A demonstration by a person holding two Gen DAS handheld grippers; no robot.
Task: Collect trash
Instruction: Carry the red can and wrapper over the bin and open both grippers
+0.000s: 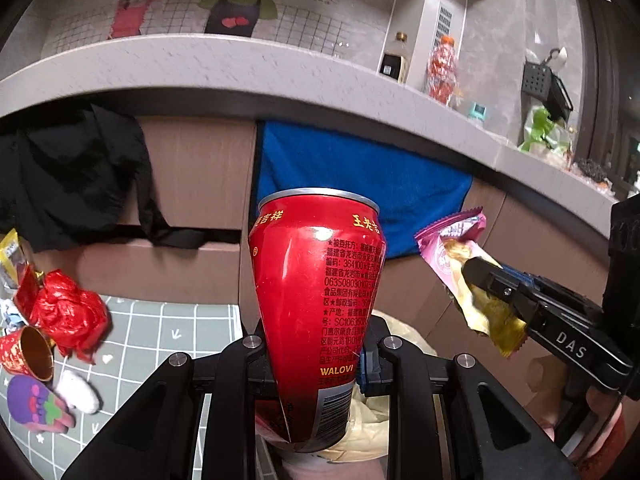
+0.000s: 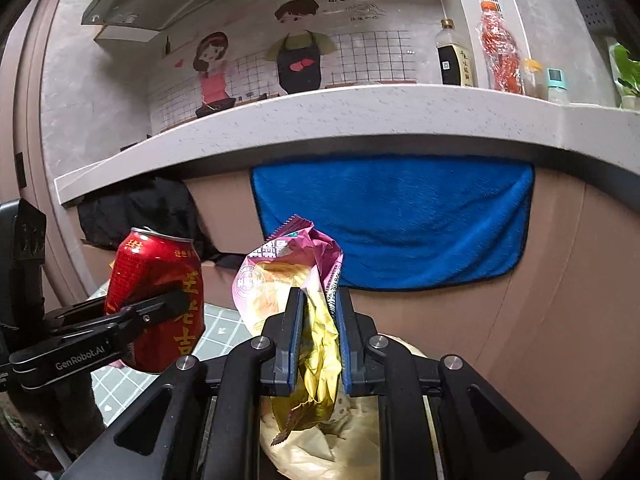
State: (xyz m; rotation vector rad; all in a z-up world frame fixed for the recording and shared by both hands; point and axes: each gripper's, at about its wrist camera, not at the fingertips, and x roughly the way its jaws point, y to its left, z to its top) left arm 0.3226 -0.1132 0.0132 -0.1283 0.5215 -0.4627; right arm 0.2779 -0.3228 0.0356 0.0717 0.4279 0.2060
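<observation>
Both claws loaded w/ trash.
Left claw (image 1: 316,364) clamps upright red can (image 1: 316,280); right claw (image 2: 318,332) pinches pink-yellow snack wrapper (image 2: 296,280), at can's 3 o'clock.

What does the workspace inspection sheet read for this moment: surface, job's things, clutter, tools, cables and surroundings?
Surface: green grid mat in front of brown cabinet fronts.
Job's things: dented red can held upright in the left tool; pink and yellow snack wrapper pinched in the right tool; a pale bag shows below both.
Clutter: crumpled red plastic, red paper cup on its side, purple and white plush toy, other small wrappers at the mat's left edge.
Tools: both shut on their loads, side by side.
Cables: nothing seen.
Surroundings: grey counter with bottles, blue towel and black cloth hanging beneath it, cartoon wall picture.
</observation>
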